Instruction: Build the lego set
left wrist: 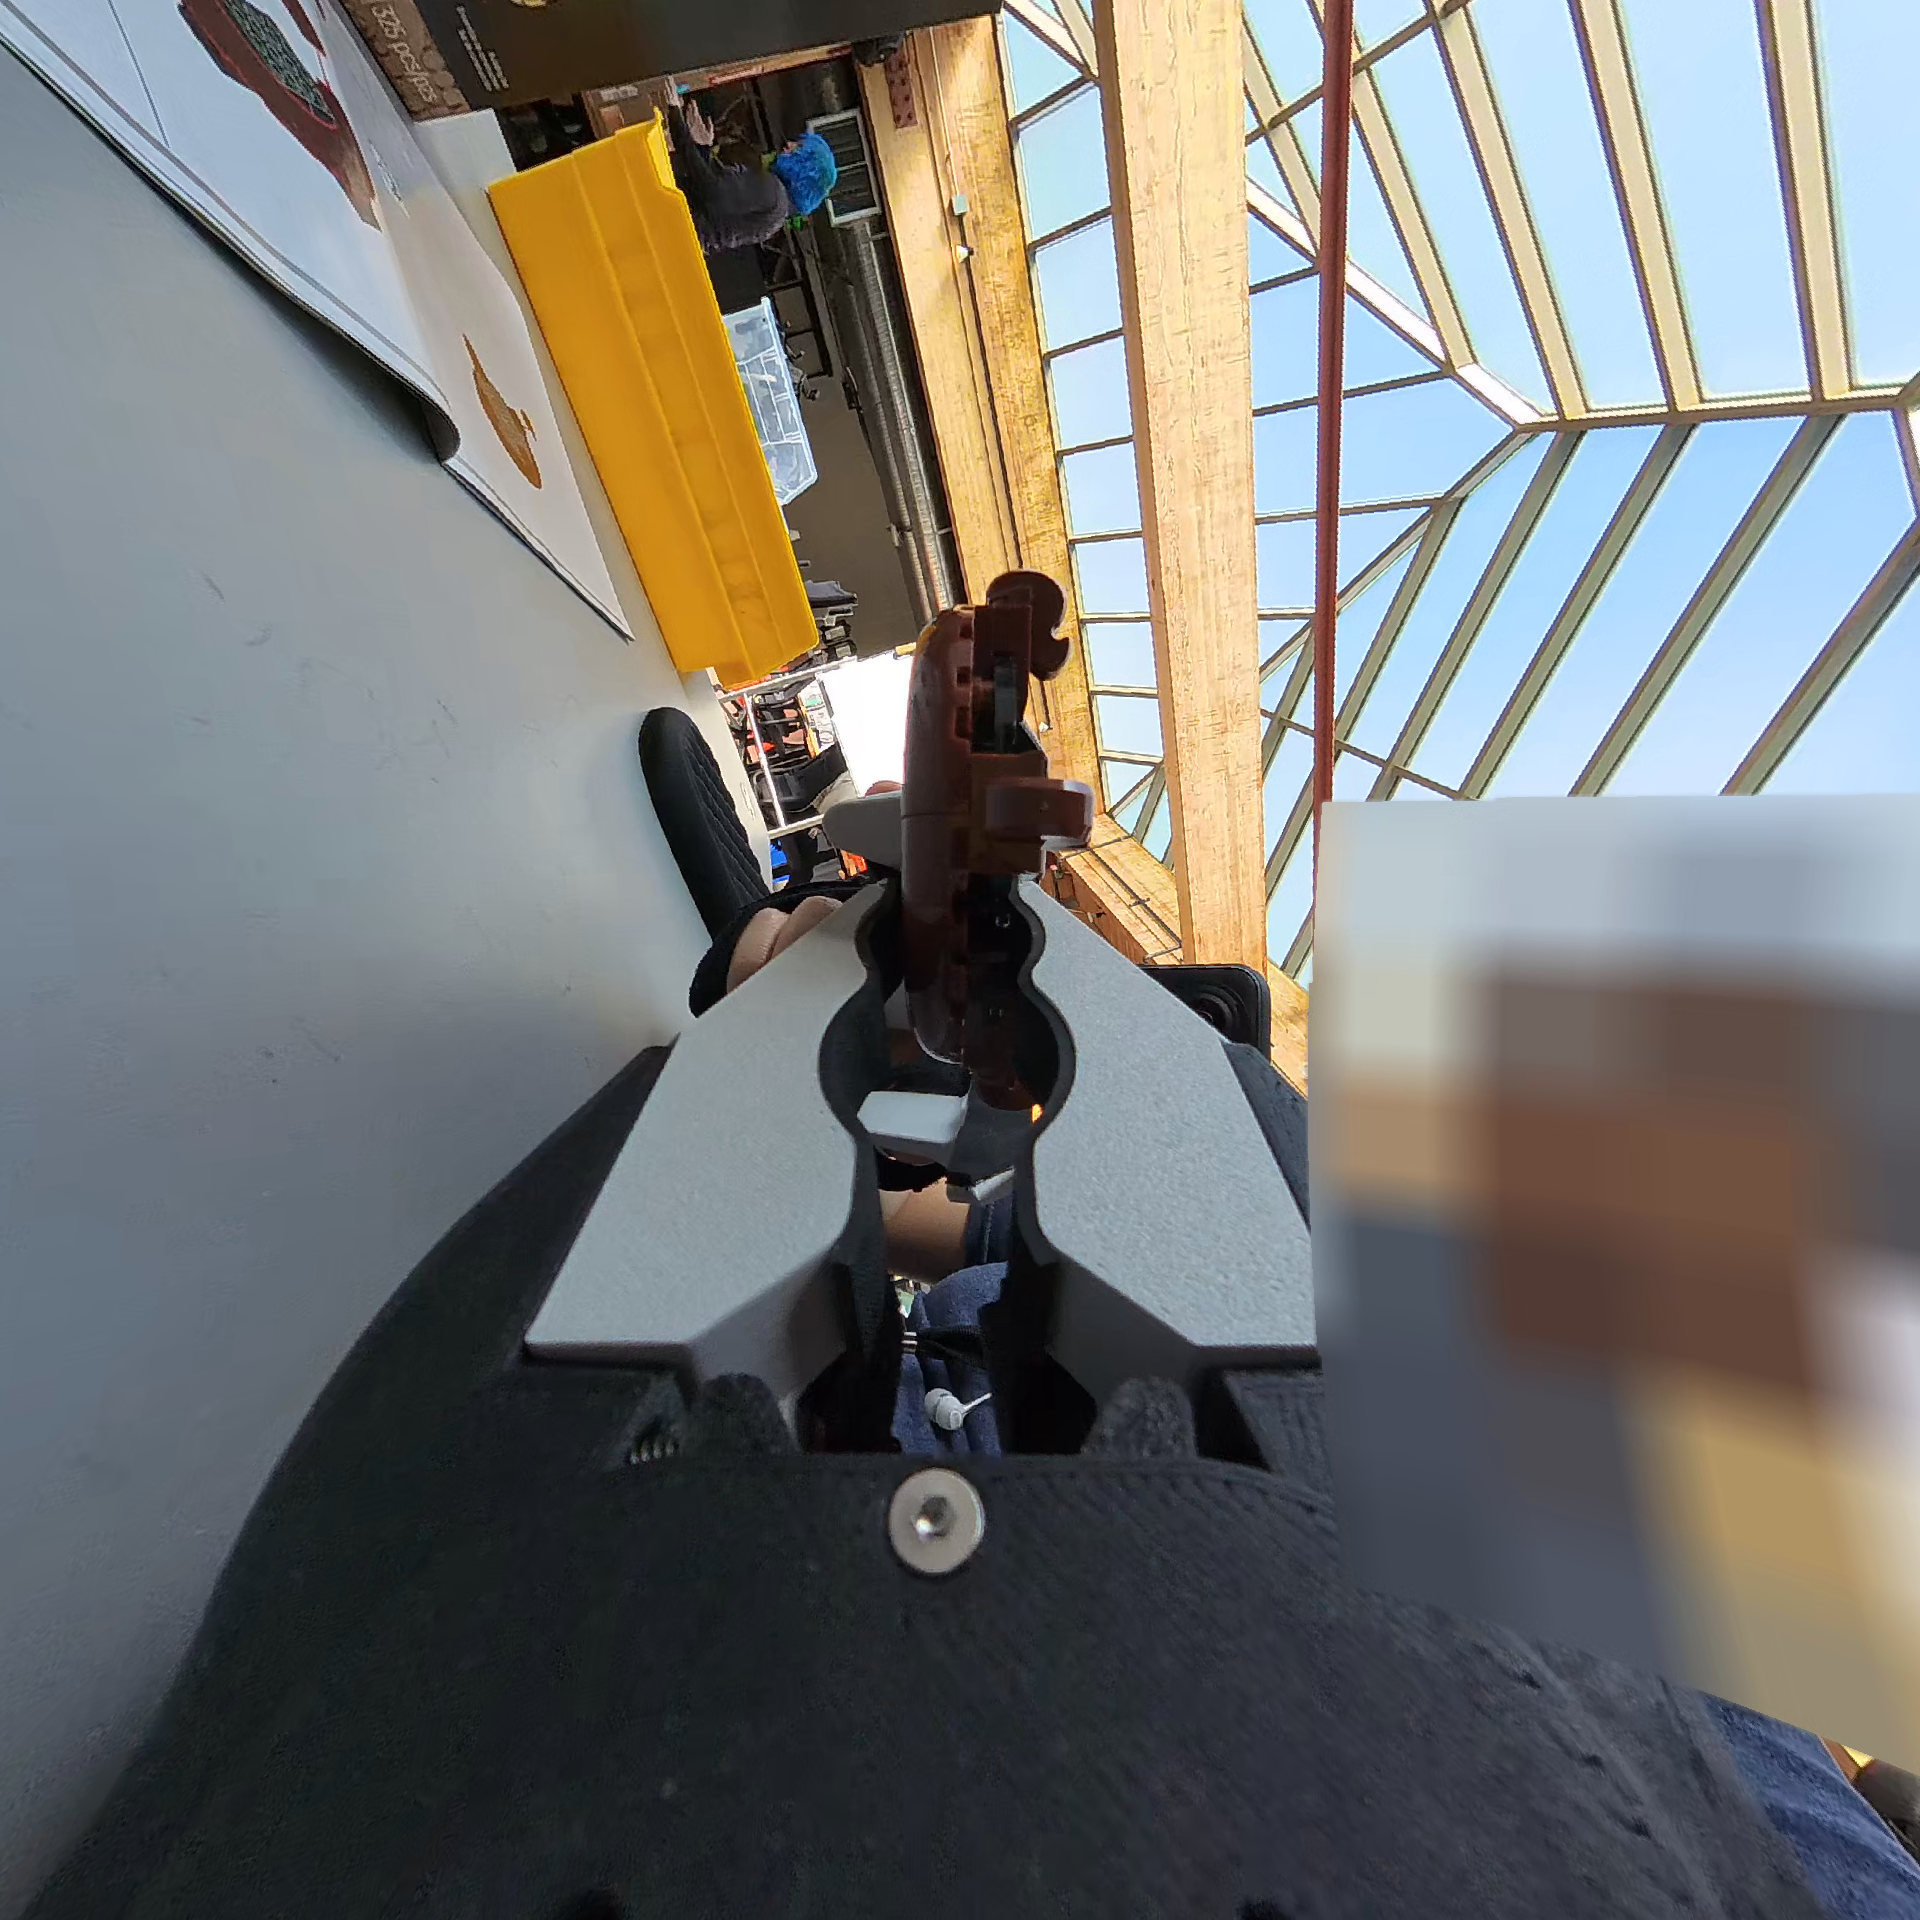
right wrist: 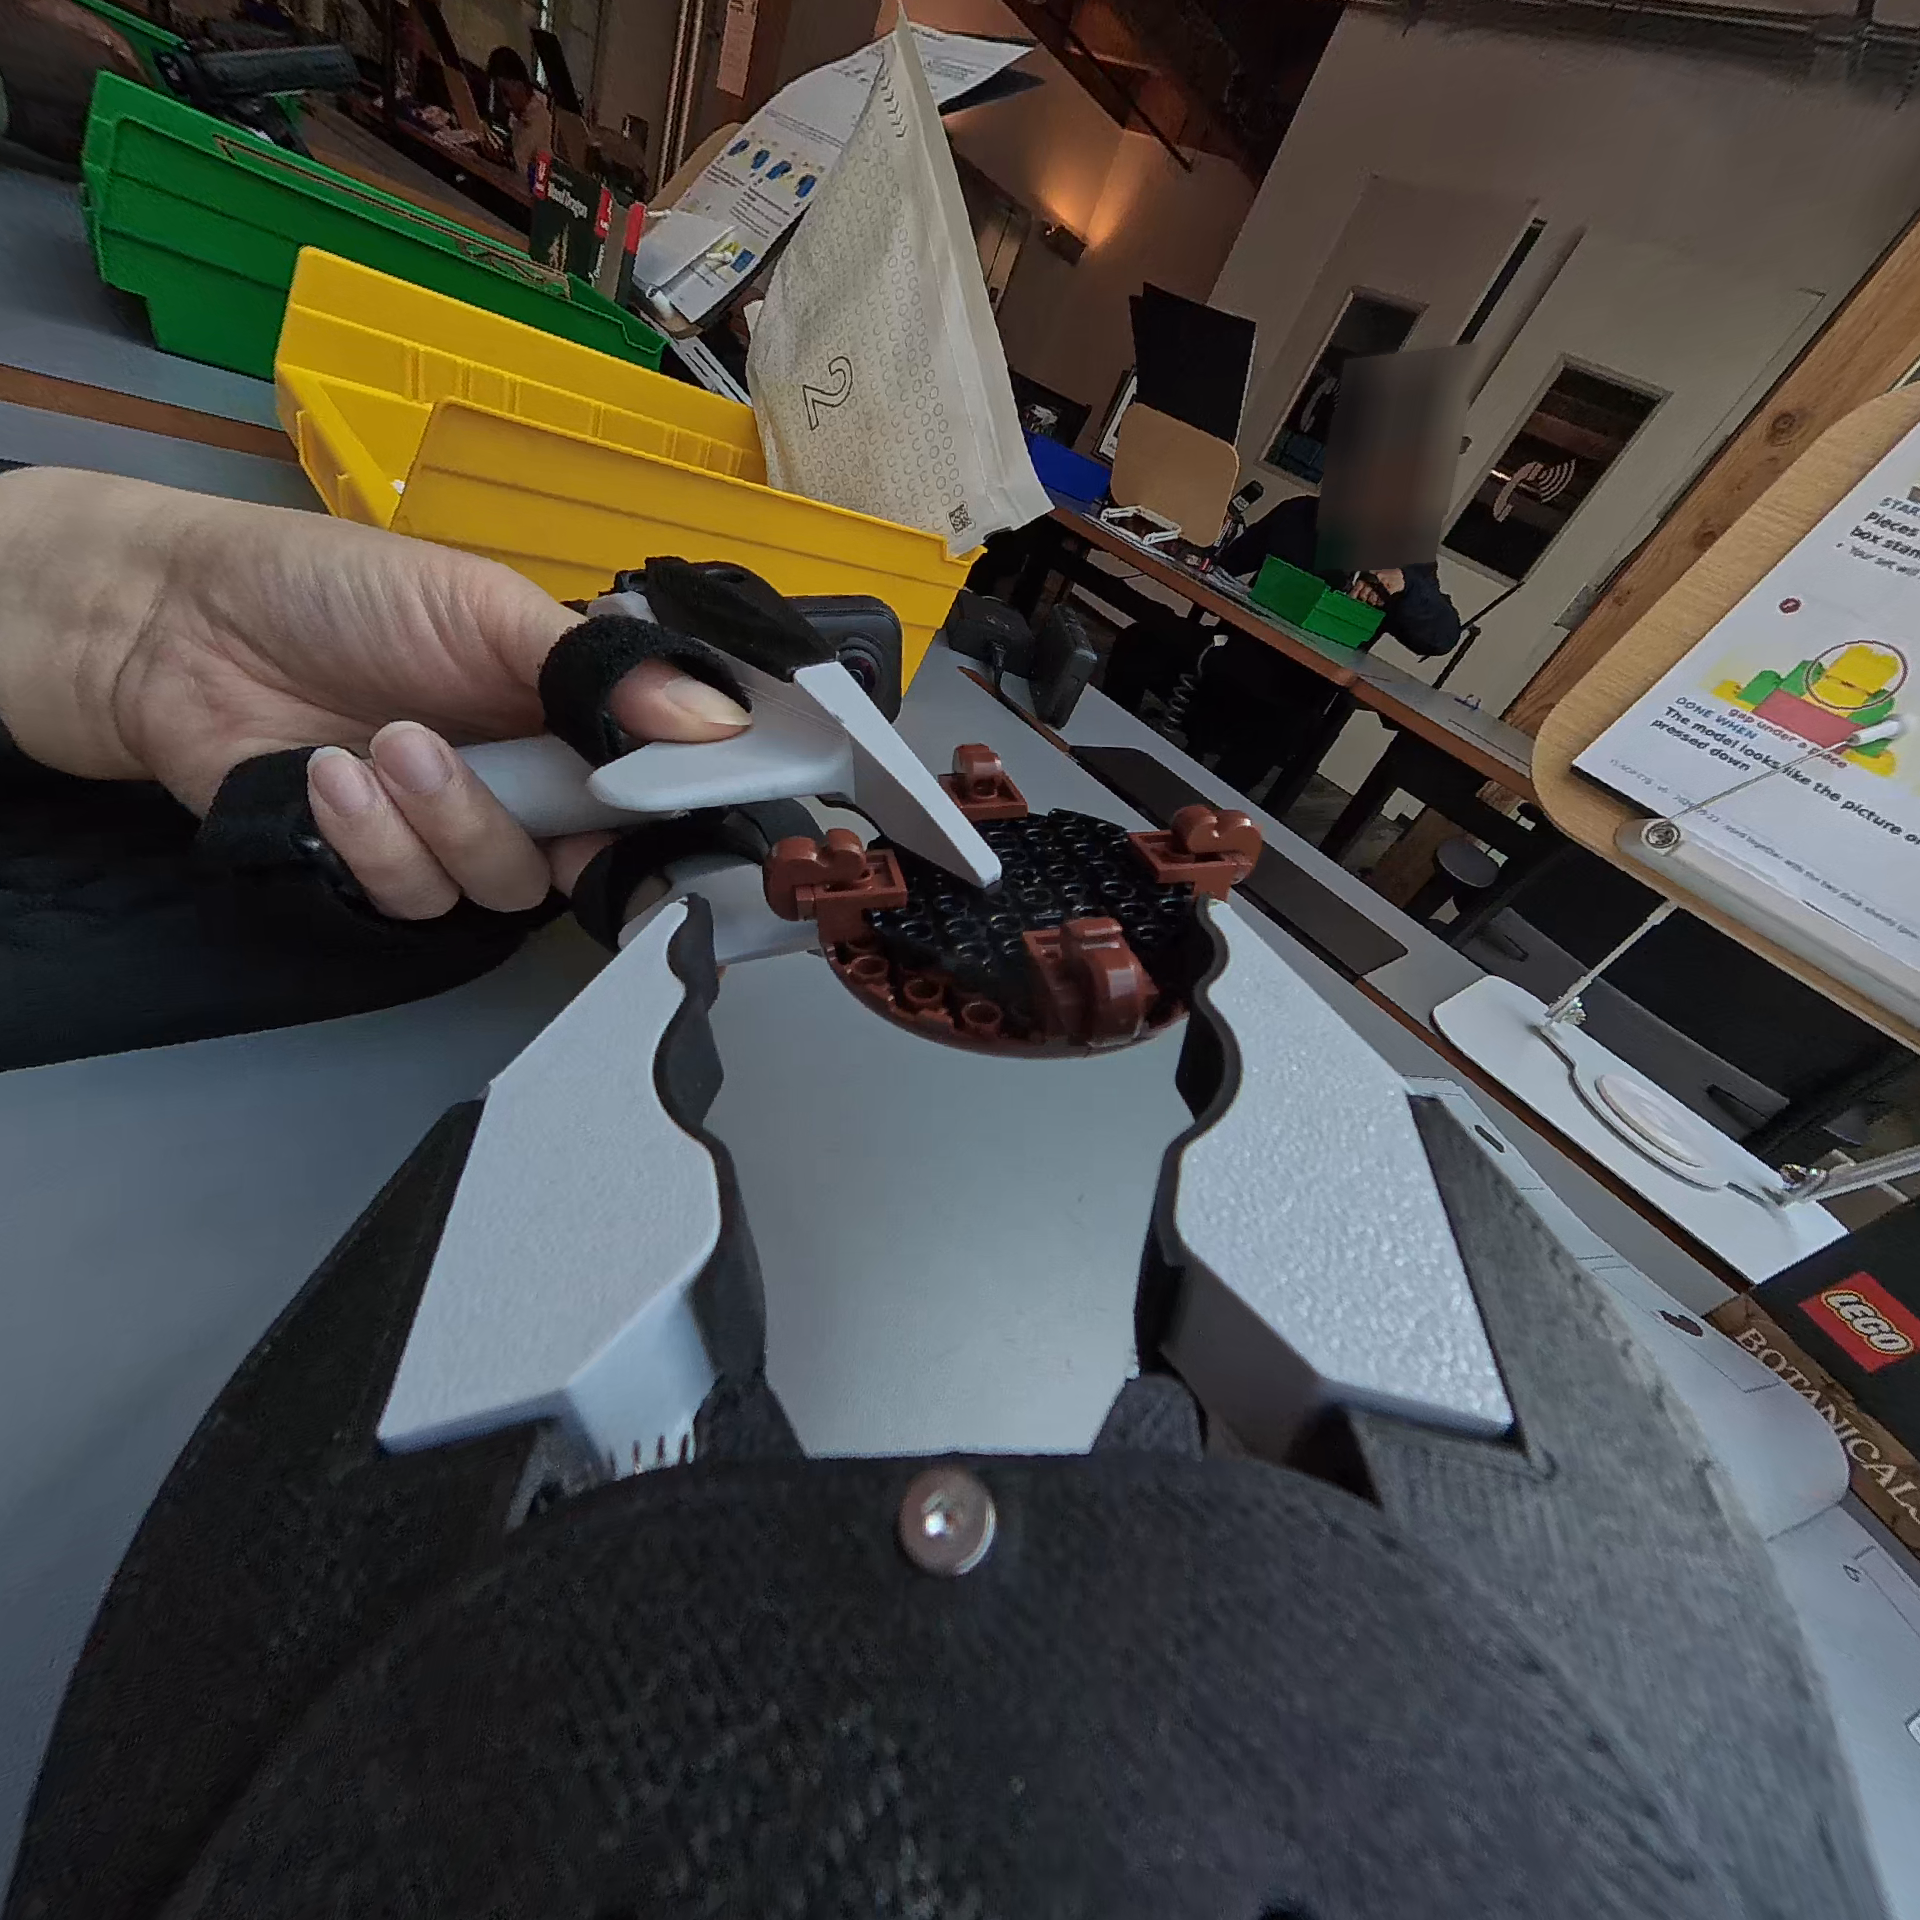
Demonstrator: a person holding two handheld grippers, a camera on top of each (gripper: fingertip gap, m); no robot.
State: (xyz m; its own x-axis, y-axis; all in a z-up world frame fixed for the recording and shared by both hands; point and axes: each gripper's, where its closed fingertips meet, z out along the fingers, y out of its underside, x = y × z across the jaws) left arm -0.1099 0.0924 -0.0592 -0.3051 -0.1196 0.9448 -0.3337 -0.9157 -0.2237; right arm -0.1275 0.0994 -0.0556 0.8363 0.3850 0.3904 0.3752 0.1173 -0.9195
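My left claw [left wrist: 951, 914] pinches one round brown studded Lego base [right wrist: 1013, 925] with four clips, held above the desk [right wrist: 208, 1143]; my right claw [right wrist: 945, 945] gapes wide.

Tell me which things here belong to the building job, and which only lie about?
Job: round brown model, held by left gripper; open right gripper; instruction booklet; numbered paper bag.

Lying about: green bin, yellow bin, instruction board.
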